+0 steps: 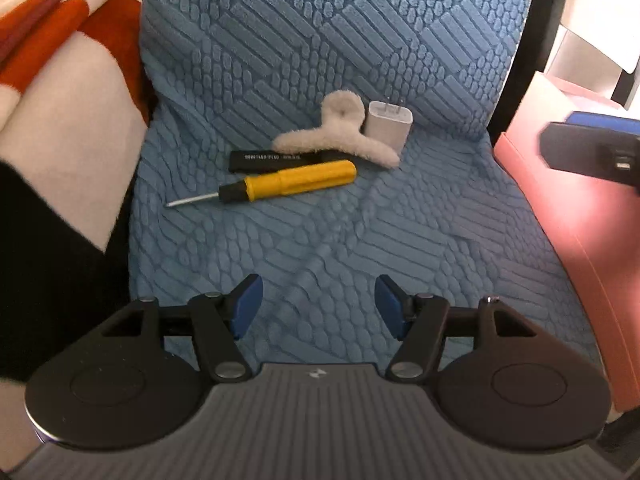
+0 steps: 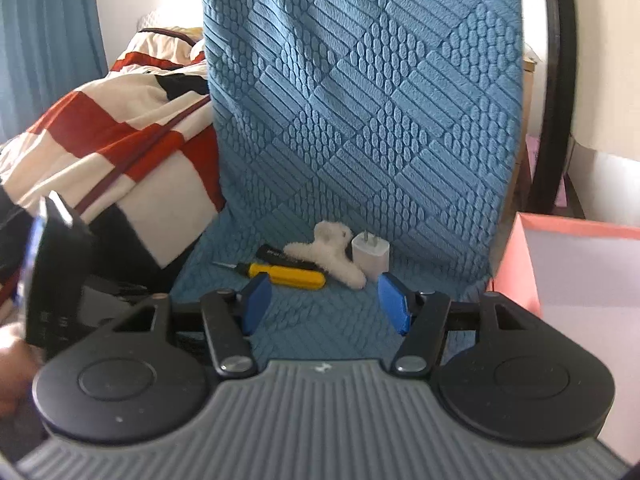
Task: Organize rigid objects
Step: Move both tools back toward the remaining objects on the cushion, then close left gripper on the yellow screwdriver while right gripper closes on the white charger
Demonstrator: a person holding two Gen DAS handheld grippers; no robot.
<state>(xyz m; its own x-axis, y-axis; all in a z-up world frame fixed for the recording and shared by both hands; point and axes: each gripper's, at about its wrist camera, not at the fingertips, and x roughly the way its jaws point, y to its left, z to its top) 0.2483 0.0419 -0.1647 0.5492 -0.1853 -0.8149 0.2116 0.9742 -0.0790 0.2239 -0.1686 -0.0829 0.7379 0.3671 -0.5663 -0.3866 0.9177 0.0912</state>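
Observation:
On the blue textured seat cover (image 1: pixel 320 232) lie a yellow-handled screwdriver (image 1: pixel 296 182), a black tube (image 1: pixel 256 159), a fuzzy cream hair claw (image 1: pixel 340 136) and a white plug charger (image 1: pixel 387 125). The same group shows in the right wrist view: screwdriver (image 2: pixel 288 273), black tube (image 2: pixel 276 257), claw (image 2: pixel 332 254), charger (image 2: pixel 371 257). My left gripper (image 1: pixel 319 306) is open and empty, well short of them. My right gripper (image 2: pixel 325 305) is open and empty, just in front of the claw and screwdriver.
A pink box (image 1: pixel 568 216) stands right of the seat; its open pale inside shows in the right wrist view (image 2: pixel 580 280). A red, white and black blanket (image 1: pixel 60 100) lies on the left. The blue-covered chair back (image 2: pixel 360 100) rises behind the objects.

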